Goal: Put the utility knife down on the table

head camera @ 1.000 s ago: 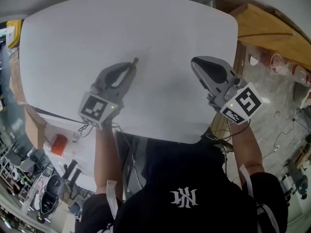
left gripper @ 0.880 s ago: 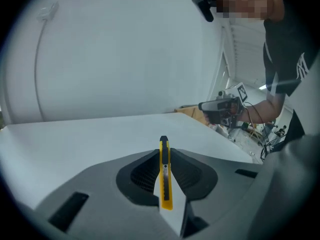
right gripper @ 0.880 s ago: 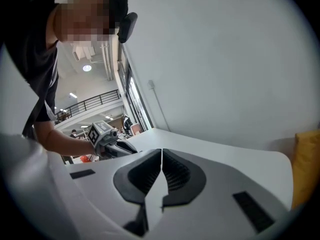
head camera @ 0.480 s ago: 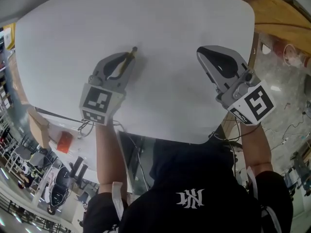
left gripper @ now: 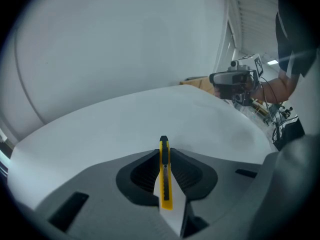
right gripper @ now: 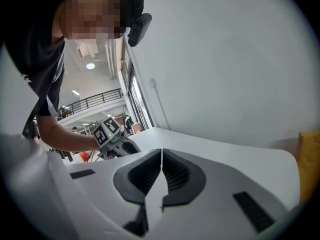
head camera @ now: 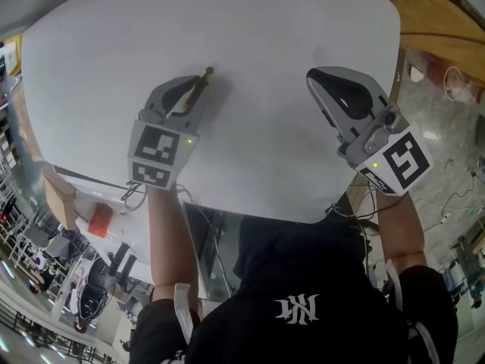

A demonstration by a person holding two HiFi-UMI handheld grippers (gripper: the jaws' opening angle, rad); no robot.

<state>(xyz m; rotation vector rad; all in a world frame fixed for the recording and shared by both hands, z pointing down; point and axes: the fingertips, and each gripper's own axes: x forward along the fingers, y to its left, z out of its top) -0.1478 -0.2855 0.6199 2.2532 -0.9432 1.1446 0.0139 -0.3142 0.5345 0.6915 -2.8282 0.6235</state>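
**Utility knife (left gripper: 164, 176) clamped above white table**

The yellow-and-black knife sits edge-up, pinched between the closed jaws of the left gripper (head camera: 198, 88) at centre-left of the bare white table (head camera: 258, 36). The right gripper (head camera: 322, 78), its jaws together on nothing, hovers at centre-right. A wooden surface (head camera: 447, 29) fills the upper right corner. In the head view only the knife's tip shows past the jaws.

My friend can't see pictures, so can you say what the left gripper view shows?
The left gripper is shut on a yellow utility knife, its tip pointing out over the white table. Across the table, a person's arm holds the right gripper.
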